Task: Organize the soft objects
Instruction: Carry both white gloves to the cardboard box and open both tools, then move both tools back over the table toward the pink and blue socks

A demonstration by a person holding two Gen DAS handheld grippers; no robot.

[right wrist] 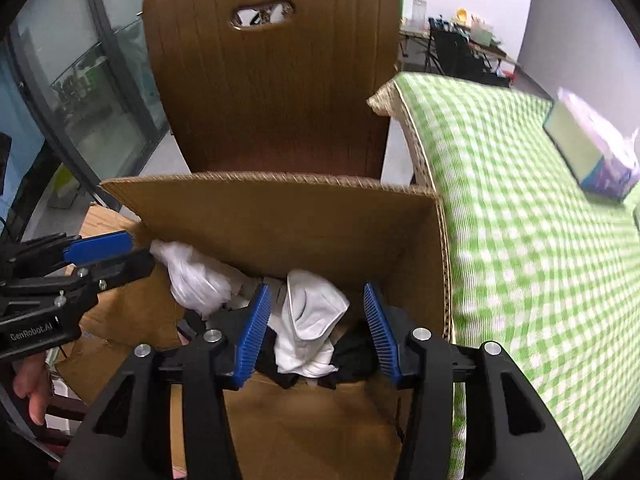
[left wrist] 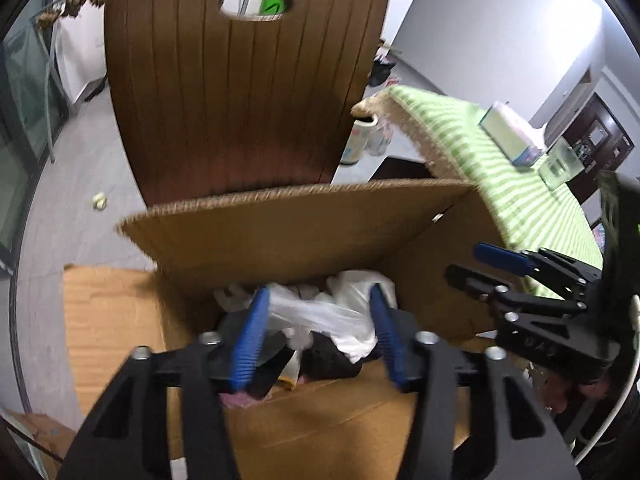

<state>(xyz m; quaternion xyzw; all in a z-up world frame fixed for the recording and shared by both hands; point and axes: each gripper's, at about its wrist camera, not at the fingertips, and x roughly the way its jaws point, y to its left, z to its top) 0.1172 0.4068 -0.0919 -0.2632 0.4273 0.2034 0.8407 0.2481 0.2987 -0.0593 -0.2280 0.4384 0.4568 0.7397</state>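
Biggest thing here is the brown chair (right wrist: 276, 92) with a cardboard box (right wrist: 288, 216) on its seat, right beside the green checked tablecloth (right wrist: 520, 216). Down in the box sit a crumpled white cloth (right wrist: 308, 320) and a white plastic bag (right wrist: 196, 276). Both look light, floppy, the bag slippery, so I'd pinch a bunched fold. Left gripper (left wrist: 318, 336) and right gripper (right wrist: 316, 328) hang over the box, jaws wide apart, holding nothing.
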